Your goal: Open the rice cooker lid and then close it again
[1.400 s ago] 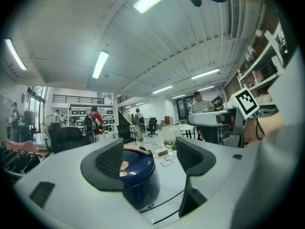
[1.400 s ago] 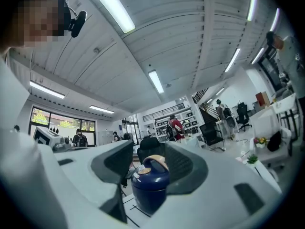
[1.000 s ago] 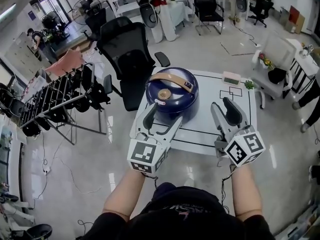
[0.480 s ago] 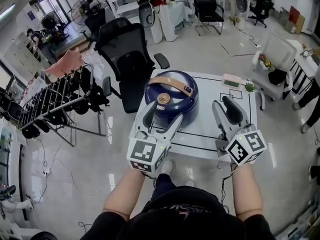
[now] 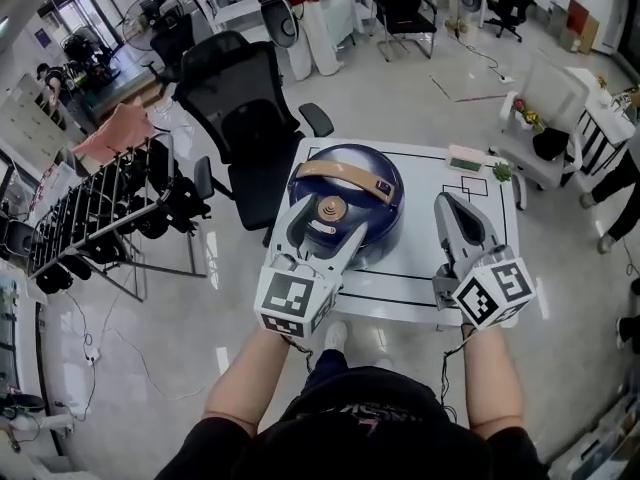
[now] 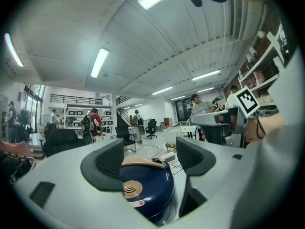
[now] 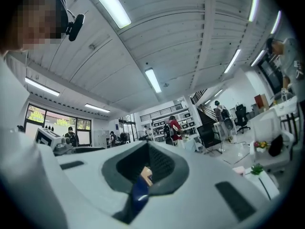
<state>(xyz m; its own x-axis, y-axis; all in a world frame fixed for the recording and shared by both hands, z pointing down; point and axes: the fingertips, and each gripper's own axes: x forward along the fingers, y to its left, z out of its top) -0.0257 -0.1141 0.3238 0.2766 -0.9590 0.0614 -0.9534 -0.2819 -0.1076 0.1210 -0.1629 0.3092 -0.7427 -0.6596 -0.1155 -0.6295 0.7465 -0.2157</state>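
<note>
Navy-blue domed rice cooker (image 5: 388,230) sits on the white counter (image 5: 400,273), lid (image 5: 368,206) down. The left claw (image 5: 333,223) gapes wide at its front; the right claw (image 5: 449,204) is pinched shut, empty. Probably best to find the front release squarely before lifting.

Left gripper (image 5: 330,220), right gripper (image 5: 452,206): grey (black pads (image 6: 112,160)).
</note>
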